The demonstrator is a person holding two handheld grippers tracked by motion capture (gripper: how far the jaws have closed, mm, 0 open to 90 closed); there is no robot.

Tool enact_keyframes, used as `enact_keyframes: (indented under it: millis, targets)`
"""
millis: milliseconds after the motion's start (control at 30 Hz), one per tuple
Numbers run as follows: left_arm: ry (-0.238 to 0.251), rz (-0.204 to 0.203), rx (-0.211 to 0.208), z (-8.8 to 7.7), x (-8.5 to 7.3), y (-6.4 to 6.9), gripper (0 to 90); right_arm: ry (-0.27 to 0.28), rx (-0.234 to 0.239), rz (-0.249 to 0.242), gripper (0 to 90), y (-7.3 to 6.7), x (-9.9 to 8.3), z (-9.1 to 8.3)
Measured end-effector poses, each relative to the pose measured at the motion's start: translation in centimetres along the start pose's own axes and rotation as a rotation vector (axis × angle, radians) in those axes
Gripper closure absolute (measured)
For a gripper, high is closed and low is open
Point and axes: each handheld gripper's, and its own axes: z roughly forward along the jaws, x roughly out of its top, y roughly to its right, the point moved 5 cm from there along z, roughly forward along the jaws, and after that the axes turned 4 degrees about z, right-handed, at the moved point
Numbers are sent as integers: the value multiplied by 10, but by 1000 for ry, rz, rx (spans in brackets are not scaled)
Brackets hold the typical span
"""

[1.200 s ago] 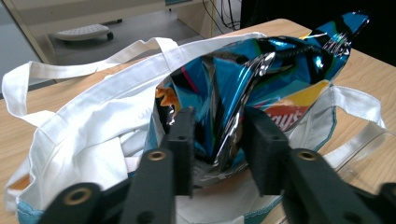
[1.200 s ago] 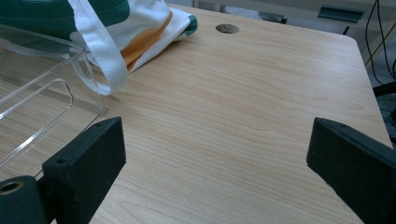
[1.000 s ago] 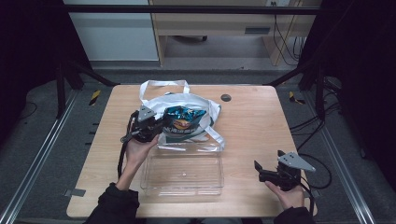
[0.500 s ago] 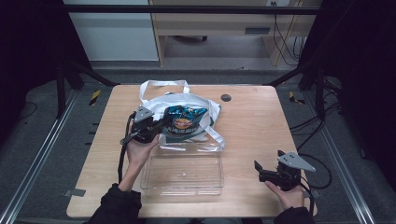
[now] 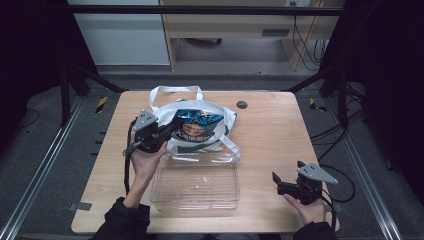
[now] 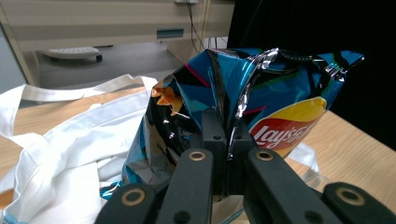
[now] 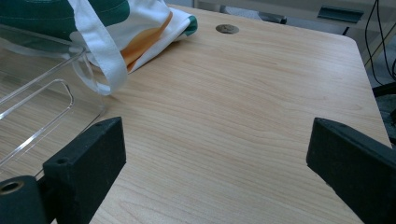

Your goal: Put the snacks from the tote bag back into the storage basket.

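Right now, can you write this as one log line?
left hand-held gripper: shut on chip bag | right hand-held gripper: open | clear tray: empty

Your tote (image 5: 220,131) lies at the table's (image 5: 270,130) far middle with the chip bag (image 5: 196,125) in it; the tray (image 5: 196,182) sits just before it, straps touching its rim.

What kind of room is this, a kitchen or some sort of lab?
Probably a lab recording rig, not a kitchen: a wooden table inside a dark metal frame, loose cables behind, and a person holding wired grippers.
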Motion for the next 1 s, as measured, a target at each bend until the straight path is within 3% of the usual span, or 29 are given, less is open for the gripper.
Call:
enact_keyframes:
  millis: [600, 1000]
  targets:
    - [60, -28, -17, -28, 21, 8, 900, 2, 2, 3, 51, 0, 0, 0]
    - [106, -19, -37, -50, 29, 17, 900, 1, 1, 0, 51, -1, 0, 0]
